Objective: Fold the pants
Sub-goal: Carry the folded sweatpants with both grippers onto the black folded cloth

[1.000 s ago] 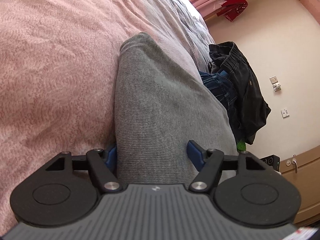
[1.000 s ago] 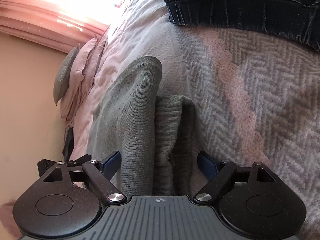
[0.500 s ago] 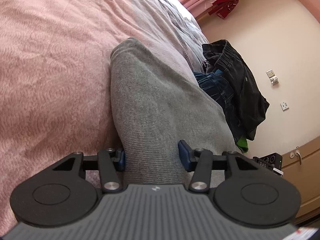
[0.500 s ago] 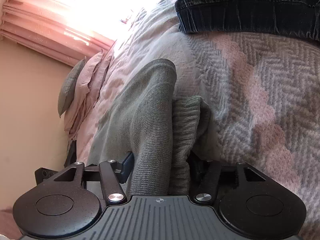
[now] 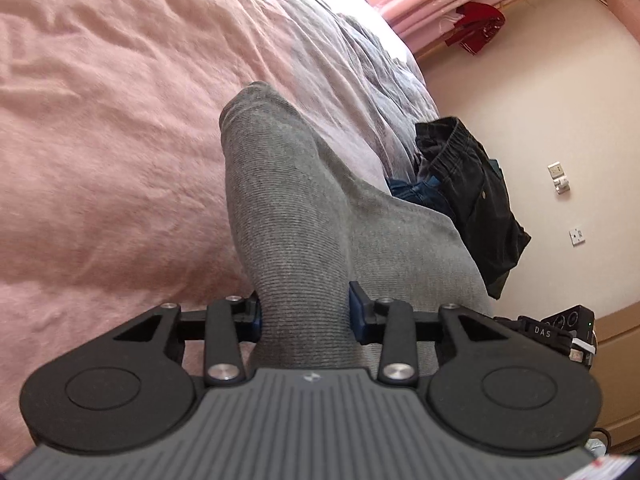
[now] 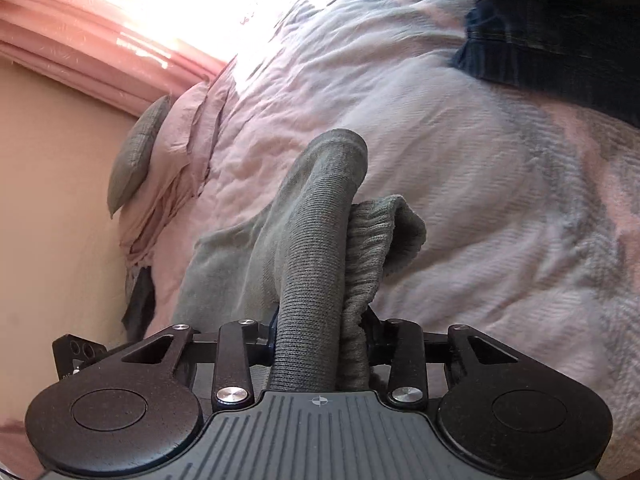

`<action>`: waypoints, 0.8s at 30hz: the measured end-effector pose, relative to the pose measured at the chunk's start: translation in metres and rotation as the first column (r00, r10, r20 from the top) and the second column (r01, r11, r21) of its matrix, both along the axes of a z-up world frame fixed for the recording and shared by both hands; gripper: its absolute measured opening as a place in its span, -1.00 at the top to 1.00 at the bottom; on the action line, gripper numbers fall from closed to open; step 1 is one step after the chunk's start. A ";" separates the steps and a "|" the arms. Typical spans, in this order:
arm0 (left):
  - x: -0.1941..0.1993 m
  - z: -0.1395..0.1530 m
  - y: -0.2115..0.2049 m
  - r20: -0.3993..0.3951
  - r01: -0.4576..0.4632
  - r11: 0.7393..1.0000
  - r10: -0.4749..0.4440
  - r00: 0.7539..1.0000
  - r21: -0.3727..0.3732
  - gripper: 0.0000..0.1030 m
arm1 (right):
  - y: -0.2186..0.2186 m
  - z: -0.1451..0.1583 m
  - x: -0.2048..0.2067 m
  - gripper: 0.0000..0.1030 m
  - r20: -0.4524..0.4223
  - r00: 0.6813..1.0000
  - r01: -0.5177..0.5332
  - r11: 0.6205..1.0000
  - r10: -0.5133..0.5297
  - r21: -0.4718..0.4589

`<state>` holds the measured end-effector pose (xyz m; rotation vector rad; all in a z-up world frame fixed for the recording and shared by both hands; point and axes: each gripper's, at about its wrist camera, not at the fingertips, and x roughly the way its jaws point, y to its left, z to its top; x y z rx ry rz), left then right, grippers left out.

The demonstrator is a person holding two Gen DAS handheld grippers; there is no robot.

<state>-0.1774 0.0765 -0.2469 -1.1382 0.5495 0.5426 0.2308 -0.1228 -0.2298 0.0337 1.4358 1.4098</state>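
Grey knit pants (image 5: 296, 208) lie on a pink bedspread (image 5: 100, 140). In the left wrist view my left gripper (image 5: 305, 312) is shut on a bunched ridge of the grey fabric, which rises away from the jaws toward a rounded fold. In the right wrist view my right gripper (image 6: 320, 338) is shut on two thick layers of the same pants (image 6: 320, 240), a smooth roll beside a ribbed cuff edge. The blue fingertips of both grippers are mostly buried in cloth.
Dark jeans and other dark clothes (image 5: 468, 184) are piled at the bed's edge, seen also as dark denim (image 6: 560, 40) at the top right. Pillows (image 6: 160, 168) lean at the head of the bed. A wall with sockets (image 5: 576, 236) and a wooden cabinet (image 5: 616, 352) lie beyond.
Both grippers went from open around the grey pants to shut on them. The fabric has since lifted off the bedspread, more of which now shows.
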 end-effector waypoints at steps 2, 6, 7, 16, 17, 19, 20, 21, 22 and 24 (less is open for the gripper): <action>-0.026 0.032 -0.002 -0.031 -0.054 0.998 0.055 0.998 0.017 0.36 | 0.023 0.018 -0.019 0.34 -0.027 0.998 -0.053 0.999 0.053 0.010; -0.084 0.096 -0.013 -0.072 -0.207 0.976 0.211 0.975 0.061 0.36 | 0.074 0.056 -0.065 0.34 -0.066 0.977 -0.200 0.979 0.201 0.028; -0.099 0.108 -0.017 -0.076 -0.248 0.966 0.253 0.964 0.074 0.36 | 0.087 0.065 -0.078 0.34 -0.070 0.968 -0.239 0.970 0.241 0.038; -0.234 0.152 -0.035 -0.064 -0.581 0.803 0.592 0.803 0.130 0.37 | 0.215 0.098 -0.228 0.34 -0.050 0.825 -0.558 0.825 0.564 0.091; -0.249 0.151 -0.032 -0.067 -0.602 0.788 0.612 0.788 0.128 0.37 | 0.229 0.096 -0.248 0.34 -0.044 0.808 -0.583 0.808 0.588 0.089; -0.284 0.149 -0.021 -0.073 -0.634 0.763 0.644 0.761 0.124 0.37 | 0.257 0.091 -0.290 0.33 -0.041 0.779 -0.621 0.780 0.625 0.081; -0.301 0.147 -0.013 -0.076 -0.644 0.755 0.654 0.753 0.122 0.37 | 0.270 0.088 -0.310 0.33 -0.039 0.768 -0.636 0.768 0.640 0.079; -0.322 0.146 -0.001 -0.078 -0.653 0.748 0.662 0.745 0.119 0.37 | 0.284 0.085 -0.331 0.33 -0.039 0.759 -0.647 0.759 0.650 0.076; -0.340 0.145 0.010 -0.080 -0.659 0.743 0.668 0.739 0.117 0.37 | 0.300 0.080 -0.352 0.34 -0.044 0.755 -0.651 0.756 0.654 0.070; -0.380 0.143 0.035 -0.087 -0.663 0.737 0.674 0.733 0.129 0.36 | 0.327 0.072 -0.392 0.33 -0.054 0.748 -0.658 0.750 0.661 0.065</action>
